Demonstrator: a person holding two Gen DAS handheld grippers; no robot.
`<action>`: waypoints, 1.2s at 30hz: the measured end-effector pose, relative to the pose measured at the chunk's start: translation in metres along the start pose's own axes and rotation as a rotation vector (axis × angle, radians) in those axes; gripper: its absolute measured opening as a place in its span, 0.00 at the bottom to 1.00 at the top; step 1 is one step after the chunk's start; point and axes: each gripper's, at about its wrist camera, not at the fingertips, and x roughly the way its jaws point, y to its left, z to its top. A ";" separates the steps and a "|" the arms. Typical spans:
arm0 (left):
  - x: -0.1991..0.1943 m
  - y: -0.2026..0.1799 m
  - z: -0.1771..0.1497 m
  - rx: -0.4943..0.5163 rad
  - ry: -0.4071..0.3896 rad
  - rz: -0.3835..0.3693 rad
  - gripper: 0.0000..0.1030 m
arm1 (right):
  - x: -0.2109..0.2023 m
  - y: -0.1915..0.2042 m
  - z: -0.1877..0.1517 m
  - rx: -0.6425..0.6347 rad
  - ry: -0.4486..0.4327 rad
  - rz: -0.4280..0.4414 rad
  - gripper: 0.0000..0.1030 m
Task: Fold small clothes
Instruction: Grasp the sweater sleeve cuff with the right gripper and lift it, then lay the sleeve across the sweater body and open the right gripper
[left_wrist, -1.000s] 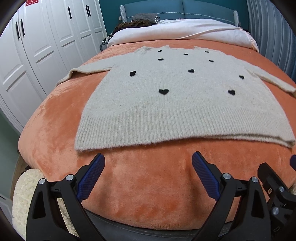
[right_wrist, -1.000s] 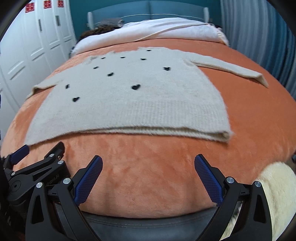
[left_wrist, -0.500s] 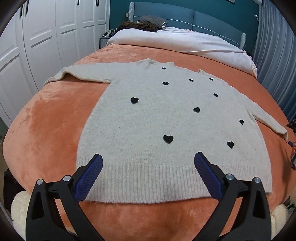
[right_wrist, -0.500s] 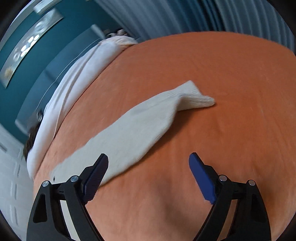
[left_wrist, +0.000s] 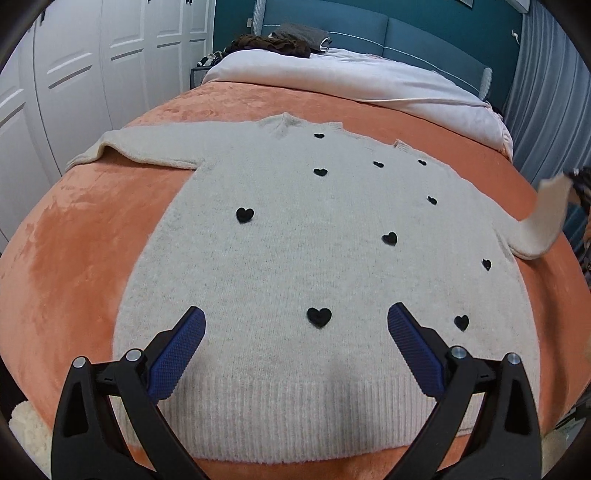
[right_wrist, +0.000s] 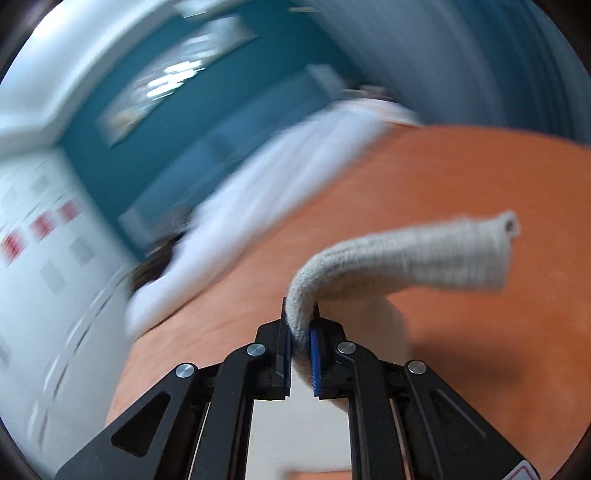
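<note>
I have the right tool (right_wrist: 300, 354) closing on the sleeve (right_wrist: 406, 258) of the sweater (left_wrist: 314, 258); the knit is already pinched between its blue pads, and the ribbed cuff flops out past the tips to the right, drooping under its own weight. The right wrist view is smeared, so I cannot judge much else there.

My left tool (left_wrist: 295, 339) hangs with its fingers wide apart and nothing between them, over the lower body of the sweater just above the ribbed hem (left_wrist: 295, 413). The garment lies flat, front up, on the orange bed cover (left_wrist: 81, 236), its other sleeve (left_wrist: 136, 151) stretched out far ahead and to the left of that tool.

I judge this piece light, limp and a little stretchy: a fuzzy cream knit with small black hearts (left_wrist: 319, 315) sewn on. It should not slip from ridged pads, but it will sag and drag on the plush cover, which looks grippy. I would take it at the denser ribbed parts, cuff or hem corner, since a pinch in the loose middle would only bunch it up.
</note>
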 end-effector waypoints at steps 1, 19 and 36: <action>0.000 0.002 0.003 -0.006 -0.006 -0.002 0.94 | 0.005 0.035 -0.006 -0.063 0.018 0.067 0.10; 0.119 0.029 0.126 -0.329 0.116 -0.269 0.95 | 0.022 0.050 -0.206 0.073 0.395 0.099 0.46; 0.153 0.007 0.218 -0.347 -0.050 -0.448 0.07 | 0.050 0.026 -0.150 0.177 0.220 0.072 0.08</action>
